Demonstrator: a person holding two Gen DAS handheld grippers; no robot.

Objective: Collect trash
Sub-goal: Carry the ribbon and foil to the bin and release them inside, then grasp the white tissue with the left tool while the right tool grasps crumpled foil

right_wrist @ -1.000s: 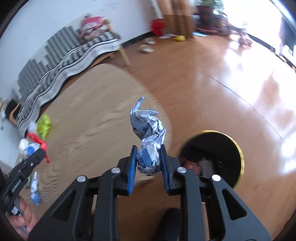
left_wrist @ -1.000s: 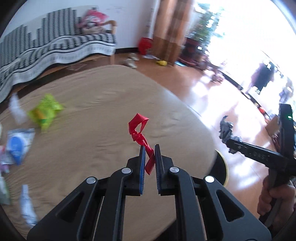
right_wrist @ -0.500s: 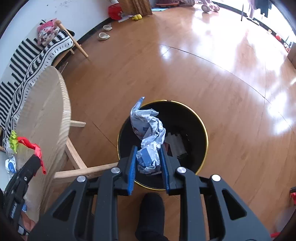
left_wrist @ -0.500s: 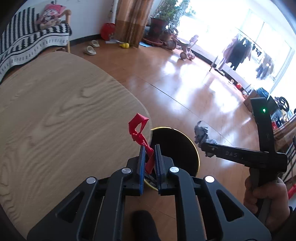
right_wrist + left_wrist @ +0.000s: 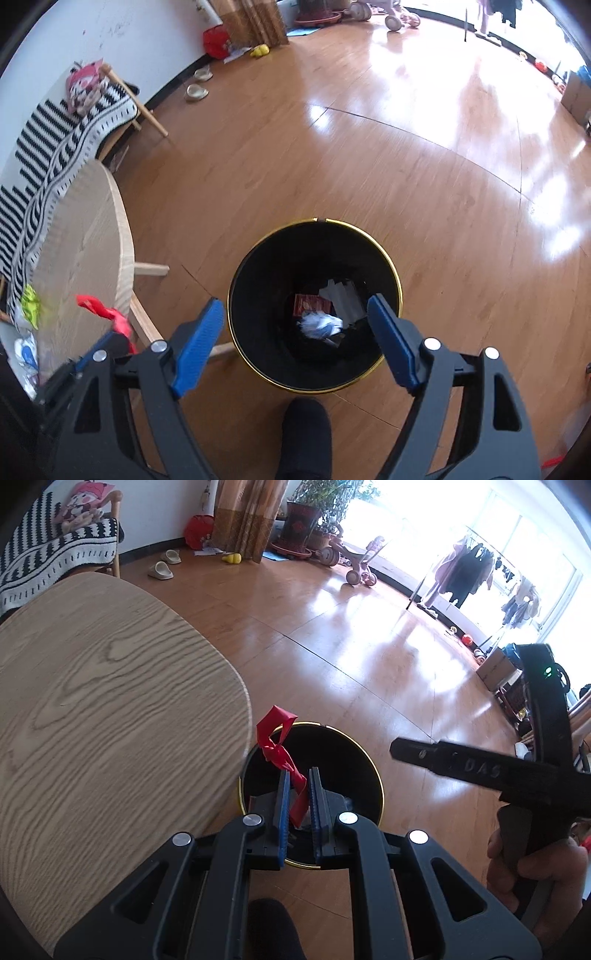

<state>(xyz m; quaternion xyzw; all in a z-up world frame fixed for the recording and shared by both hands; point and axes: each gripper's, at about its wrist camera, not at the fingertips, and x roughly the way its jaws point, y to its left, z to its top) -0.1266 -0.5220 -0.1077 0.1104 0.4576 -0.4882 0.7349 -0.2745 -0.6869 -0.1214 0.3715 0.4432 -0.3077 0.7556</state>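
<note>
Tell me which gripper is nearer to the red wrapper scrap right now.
Left. The left gripper has its jaws shut on the red wrapper scrap above the black bin; the right gripper hangs open off to its side.

Black plastic left hand-held gripper (image 5: 298, 788), blue ribbed pads (image 5: 283, 812), silver screws (image 5: 253, 820), right hand-held gripper (image 5: 295, 317) alike, bare-skinned hand (image 5: 532, 867) on its grip

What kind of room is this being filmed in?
Most likely a home living room: a sofa under a striped throw, slippers on the wooden floor, potted plants and a clothes rack by the bright window.
</note>
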